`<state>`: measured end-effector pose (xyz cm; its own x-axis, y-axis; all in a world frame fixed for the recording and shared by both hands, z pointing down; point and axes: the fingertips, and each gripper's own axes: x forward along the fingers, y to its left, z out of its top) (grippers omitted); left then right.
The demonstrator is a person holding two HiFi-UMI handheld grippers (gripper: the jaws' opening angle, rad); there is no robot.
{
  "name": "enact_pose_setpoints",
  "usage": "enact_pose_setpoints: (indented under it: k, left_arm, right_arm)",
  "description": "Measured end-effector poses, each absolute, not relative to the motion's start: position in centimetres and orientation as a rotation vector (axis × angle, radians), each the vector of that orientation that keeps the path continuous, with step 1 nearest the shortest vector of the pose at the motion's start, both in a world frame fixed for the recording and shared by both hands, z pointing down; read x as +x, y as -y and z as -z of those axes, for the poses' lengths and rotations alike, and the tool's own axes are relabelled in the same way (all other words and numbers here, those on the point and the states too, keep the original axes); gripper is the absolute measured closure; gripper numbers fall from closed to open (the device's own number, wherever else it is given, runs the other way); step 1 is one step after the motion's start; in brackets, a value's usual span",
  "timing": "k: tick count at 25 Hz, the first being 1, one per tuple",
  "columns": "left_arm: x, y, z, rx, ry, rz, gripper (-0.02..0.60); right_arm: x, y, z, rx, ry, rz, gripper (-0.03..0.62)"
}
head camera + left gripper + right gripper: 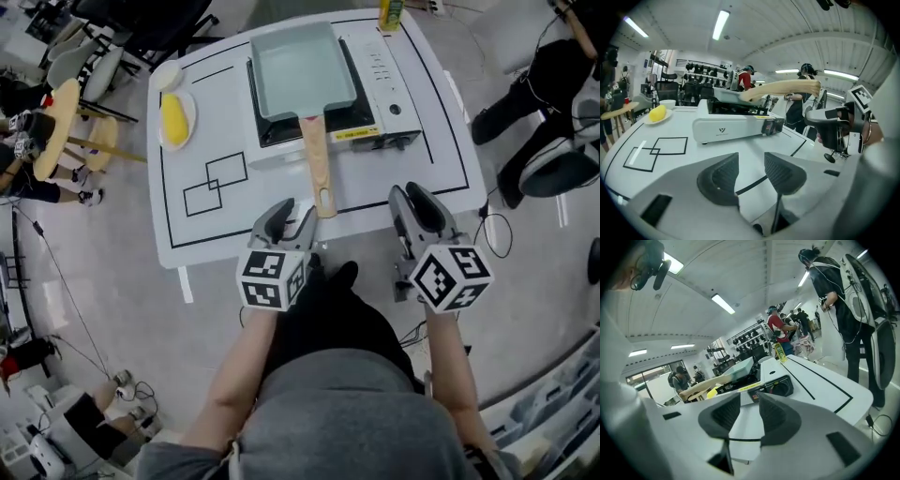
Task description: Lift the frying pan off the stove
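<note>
A rectangular pale-blue frying pan (pixel 298 70) sits on a white portable stove (pixel 389 84) at the far middle of the table. Its wooden handle (pixel 319 164) points toward me and ends between my two grippers. My left gripper (pixel 292 214) hovers at the table's near edge, just left of the handle's tip, open and empty. My right gripper (pixel 412 195) is also open and empty, a short way right of the tip. In the left gripper view the handle (pixel 783 88) juts out above and beyond the open jaws (pixel 751 161). The right gripper view shows the handle (pixel 708 383) to the left of its jaws (pixel 750 404).
A plate with a yellow fruit (pixel 175 119) and a small white bowl (pixel 167 75) sit at the table's far left. A yellow-green bottle (pixel 390 13) stands at the far edge. Black outlines mark the tabletop (pixel 216 183). A wooden stool (pixel 56 127) and people stand around.
</note>
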<state>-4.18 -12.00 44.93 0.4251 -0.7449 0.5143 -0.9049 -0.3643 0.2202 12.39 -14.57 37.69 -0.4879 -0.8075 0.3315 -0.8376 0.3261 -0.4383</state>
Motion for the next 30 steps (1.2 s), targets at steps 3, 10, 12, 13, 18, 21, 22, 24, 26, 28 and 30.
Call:
enact_pose_setpoints:
  k: [3, 10, 12, 13, 18, 21, 22, 24, 26, 28, 30]
  left_arm:
    - [-6.2, 11.9, -43.9, 2.169, 1.472, -0.412, 0.419]
    - [-9.0, 13.8, -41.8, 2.171, 1.558, -0.358, 0.419]
    - [-9.3, 14.5, -41.2, 2.172, 1.556, -0.331, 0.419]
    - [-9.3, 14.8, -40.9, 2.174, 1.552, -0.313, 0.419]
    - [-9.6, 16.5, -39.3, 2.178, 1.507, -0.249, 0.419]
    - [-9.6, 17.5, -38.4, 2.176, 1.474, -0.205, 0.419]
    - [-9.6, 18.0, -38.2, 2.181, 1.470, -0.201, 0.419]
    - [-9.6, 19.1, -38.1, 2.191, 1.470, -0.208, 0.420]
    - [-9.5, 20.0, -38.1, 2.193, 1.455, -0.203, 0.419]
    - [-9.2, 20.2, -37.3, 2.184, 1.398, -0.148, 0.419]
    - [-9.0, 20.2, -35.8, 2.170, 1.318, -0.064, 0.419]
  right_arm:
    - [10.6, 15.2, -37.3, 1.476, 2.563, -0.908, 0.465]
    - [8.1, 16.3, -36.3, 1.371, 2.621, -0.897, 0.476]
    - [7.8, 16.3, -36.0, 1.343, 2.631, -0.897, 0.476]
    - [7.6, 16.4, -35.9, 1.333, 2.637, -0.901, 0.476]
    - [7.2, 16.9, -35.3, 1.319, 2.663, -0.963, 0.476]
    - [7.2, 17.3, -35.0, 1.316, 2.676, -0.987, 0.476]
    - [7.2, 17.5, -35.0, 1.314, 2.677, -0.986, 0.476]
    - [7.2, 18.3, -35.3, 1.308, 2.677, -0.982, 0.476]
    - [7.2, 18.9, -35.7, 1.303, 2.675, -0.986, 0.476]
    - [7.0, 19.0, -35.4, 1.298, 2.674, -0.988, 0.476]
    - [6.8, 18.7, -34.7, 1.294, 2.676, -0.985, 0.476]
